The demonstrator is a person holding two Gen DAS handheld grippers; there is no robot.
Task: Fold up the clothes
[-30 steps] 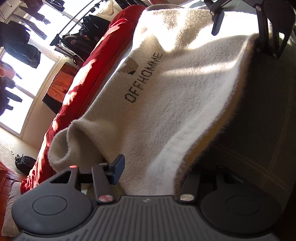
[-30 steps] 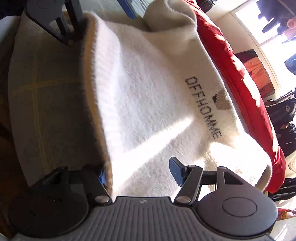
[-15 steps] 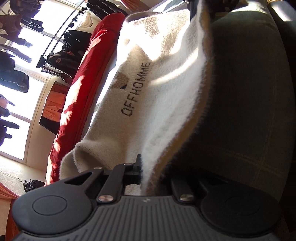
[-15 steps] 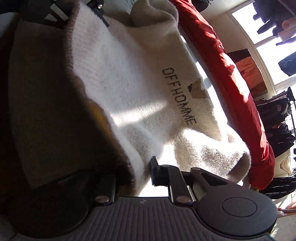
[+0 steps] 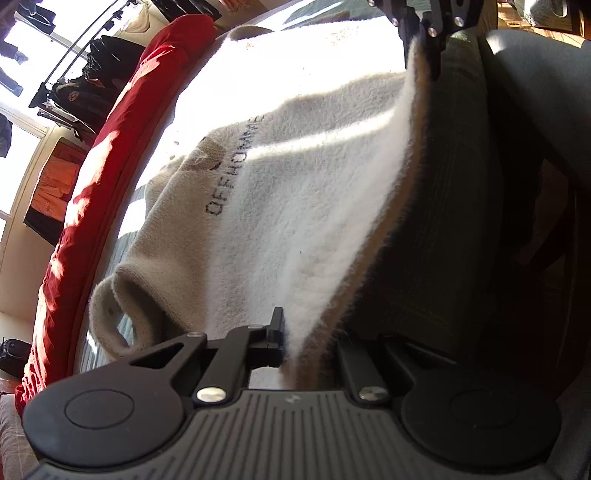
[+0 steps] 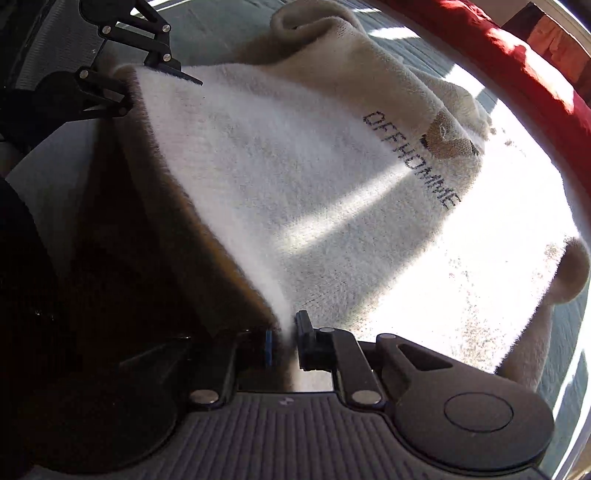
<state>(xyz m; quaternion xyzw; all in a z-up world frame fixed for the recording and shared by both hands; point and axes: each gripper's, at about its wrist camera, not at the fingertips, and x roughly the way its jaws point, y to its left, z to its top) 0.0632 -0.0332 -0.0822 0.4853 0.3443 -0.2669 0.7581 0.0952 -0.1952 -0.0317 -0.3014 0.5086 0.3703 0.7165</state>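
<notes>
Two black two-finger grippers clamp one hem of a fluffy cream knitted sweater with dark "OFFHOMME" lettering, and each wrist camera shows the grip from its own end. Left wrist view: the left gripper (image 5: 291, 345) has its jaws shut tight on the near end of the sweater (image 5: 295, 206) hem, the white fabric pinched into a thin ridge between the fingers. From there the hem runs up and away, raised off the grey-green checked bed cover (image 5: 454, 229) beneath, to the right gripper (image 5: 430, 48) near the top edge of the frame, which pinches the far end. One cuffed sleeve end curls open at the lower left, beside the long red quilt (image 5: 110, 155) that lies along the far edge of the bed — beyond it, dark clothes hang on a rail (image 5: 79, 92) before a bright window. Right wrist view: the right gripper (image 6: 284, 343) is closed on the hem, a narrow strip of cream fabric squeezed between a blue pad and the black finger. The hem climbs to the upper left, where the left gripper (image 6: 136, 92) holds the other end. Sunlight washes out the sweater's body at the right, which spreads down onto the bed cover (image 6: 406, 33); the red quilt (image 6: 498, 55) crosses the upper right corner.
</notes>
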